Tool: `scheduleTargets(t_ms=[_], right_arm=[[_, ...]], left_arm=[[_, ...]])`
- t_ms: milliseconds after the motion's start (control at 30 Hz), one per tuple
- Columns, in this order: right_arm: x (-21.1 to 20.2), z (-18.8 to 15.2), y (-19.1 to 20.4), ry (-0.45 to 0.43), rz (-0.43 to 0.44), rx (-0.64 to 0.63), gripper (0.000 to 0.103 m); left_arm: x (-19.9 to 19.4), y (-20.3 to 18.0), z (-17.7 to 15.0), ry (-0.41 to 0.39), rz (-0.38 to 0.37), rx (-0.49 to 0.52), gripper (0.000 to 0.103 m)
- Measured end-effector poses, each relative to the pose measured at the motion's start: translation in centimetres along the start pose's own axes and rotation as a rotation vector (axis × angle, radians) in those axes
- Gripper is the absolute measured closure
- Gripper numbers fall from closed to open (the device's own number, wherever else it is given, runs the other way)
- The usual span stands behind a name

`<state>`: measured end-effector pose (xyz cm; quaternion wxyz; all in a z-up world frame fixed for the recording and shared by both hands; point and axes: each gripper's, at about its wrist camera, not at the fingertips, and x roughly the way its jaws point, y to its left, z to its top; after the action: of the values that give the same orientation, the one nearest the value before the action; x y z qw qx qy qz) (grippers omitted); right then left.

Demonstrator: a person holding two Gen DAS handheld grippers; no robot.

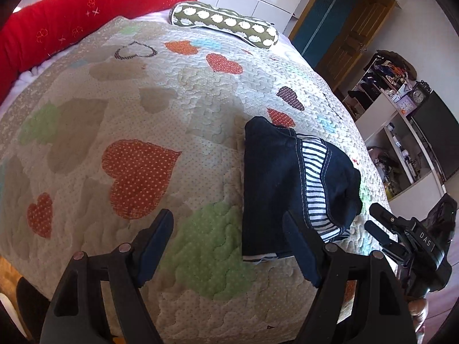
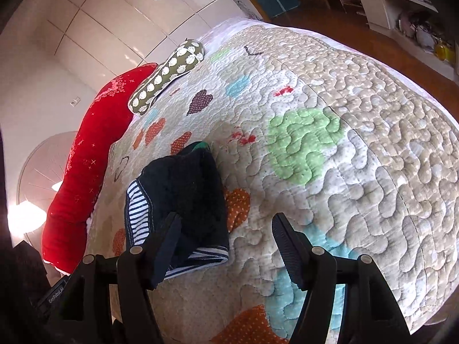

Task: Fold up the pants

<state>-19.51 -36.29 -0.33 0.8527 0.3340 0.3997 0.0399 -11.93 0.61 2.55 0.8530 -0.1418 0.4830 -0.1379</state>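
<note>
Both tools hang open and empty over the bed (image 1: 94,132), the left tool (image 1: 229,246) and right tool (image 2: 226,240) flanking the folded dark pants (image 1: 275,183), whose long axis runs near-to-far between them.

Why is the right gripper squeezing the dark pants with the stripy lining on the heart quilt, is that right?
Not quite. The right gripper is open and holds nothing, as the right wrist view shows. The dark pants with the stripy lining do lie on the heart quilt, just ahead of its left finger.
</note>
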Motion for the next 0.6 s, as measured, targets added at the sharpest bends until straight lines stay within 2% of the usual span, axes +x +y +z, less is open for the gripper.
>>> scheduleTargets(t_ms=[100,200,300,333,367,400,467,600], right_arm=[[2.1,1.3,0.2,0.034,0.026,-0.007,0.031],[4.5,2.2,0.1,0.073,0.019,-0.005,0.03],[5.7,2.8,0.4,0.076,0.065,-0.006,0.03],[6.1,2.9,0.8,0.082,0.076,-0.018,0.035],[6.5,3.0,1.1,0.094,0.092,-0.025,0.043],[7.0,3.1,1.2,0.118,0.123,-0.023,0.061],[7.2,3.1,1.5,0.148,0.163,-0.008,0.067],[6.5,3.6,2.8,0.152,0.191,-0.035,0.074]], left_arm=[[2.5,0.5,1.6,0.051,-0.094,-0.041,0.026],[5.1,-0.4,2.7,0.097,-0.126,0.002,0.026],[7.0,-1.3,3.1,0.161,-0.175,0.013,0.027],[7.2,-1.8,3.0,0.169,-0.193,0.033,0.042],[7.4,-2.3,2.9,0.186,-0.227,0.059,0.07],[7.6,-2.8,2.7,0.199,-0.244,0.079,0.076],[7.3,-3.5,2.4,0.18,-0.221,0.119,0.083],[6.2,-3.7,2.9,0.159,-0.208,0.126,0.086]])
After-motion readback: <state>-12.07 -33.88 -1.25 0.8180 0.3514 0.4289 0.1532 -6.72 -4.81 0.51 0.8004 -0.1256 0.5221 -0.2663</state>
